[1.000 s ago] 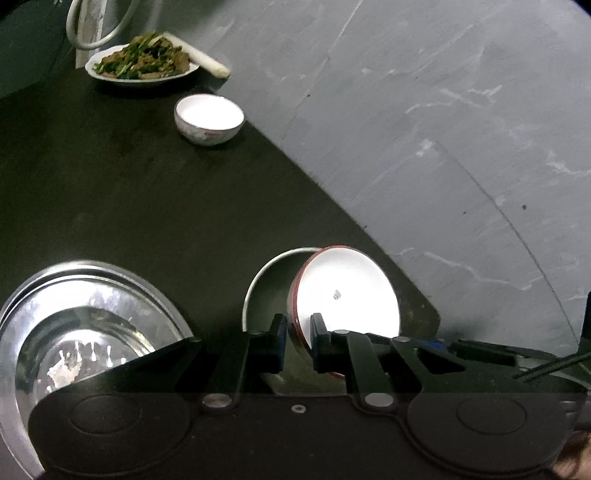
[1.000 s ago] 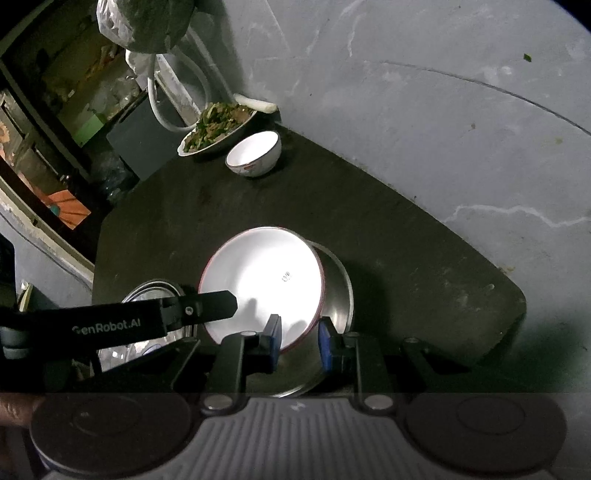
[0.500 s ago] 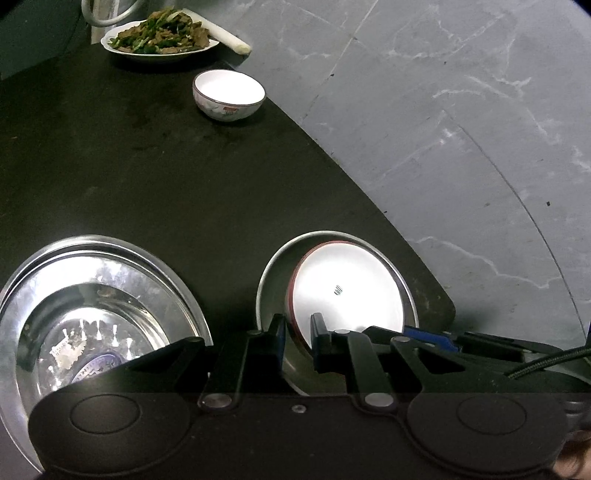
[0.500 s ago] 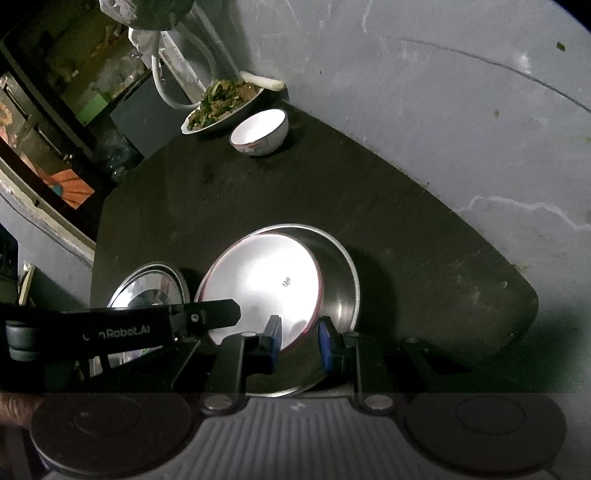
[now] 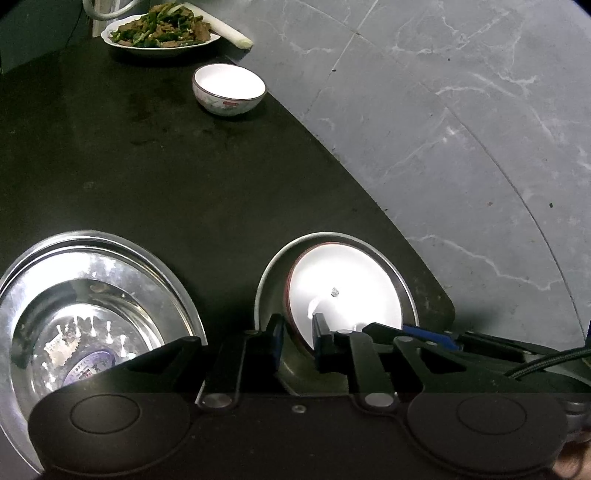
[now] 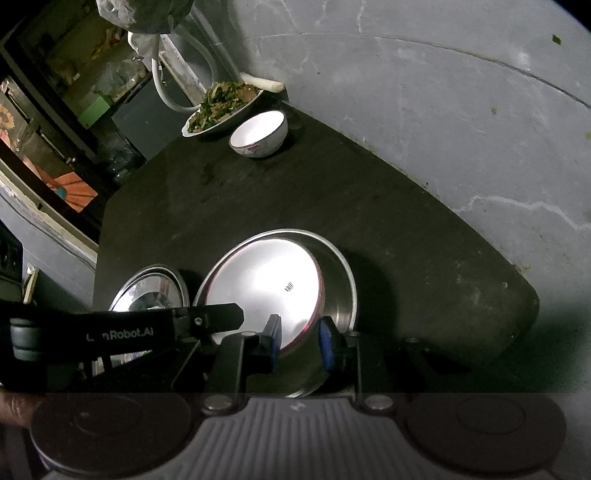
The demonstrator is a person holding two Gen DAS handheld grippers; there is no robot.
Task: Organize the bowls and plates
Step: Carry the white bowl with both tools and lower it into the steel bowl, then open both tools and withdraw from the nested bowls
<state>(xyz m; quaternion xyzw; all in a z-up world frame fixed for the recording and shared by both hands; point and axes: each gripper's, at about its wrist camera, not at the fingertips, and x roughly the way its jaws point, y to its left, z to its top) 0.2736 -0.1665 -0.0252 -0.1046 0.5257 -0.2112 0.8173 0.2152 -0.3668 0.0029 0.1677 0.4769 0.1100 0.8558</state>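
Note:
A white plate with a red rim (image 5: 343, 291) (image 6: 258, 280) lies tilted inside a shallow steel pan (image 5: 404, 284) (image 6: 347, 273) on the black table. Its left side leans on the pan's wall. My left gripper (image 5: 298, 332) has the plate's near rim between its pads, and its jaws are opening. My right gripper (image 6: 299, 339) is shut on the same near rim, a little further along. The right gripper's finger (image 5: 424, 332) shows in the left wrist view, close beside the left one. The left gripper's arm (image 6: 122, 334) crosses the right wrist view.
A larger steel basin (image 5: 110, 243) (image 6: 147, 280) stands left of the pan. At the far end are a white bowl (image 5: 229, 88) (image 6: 258, 134), a plate of stir-fried greens (image 5: 162, 29) (image 6: 221, 103) and a pale stalk (image 5: 225, 26). The table edge curves close on the right, above grey floor.
The plate has come down from a raised, steeply tilted position into the steel pan, and both grippers have sunk with it. The left jaws stand slightly wider.

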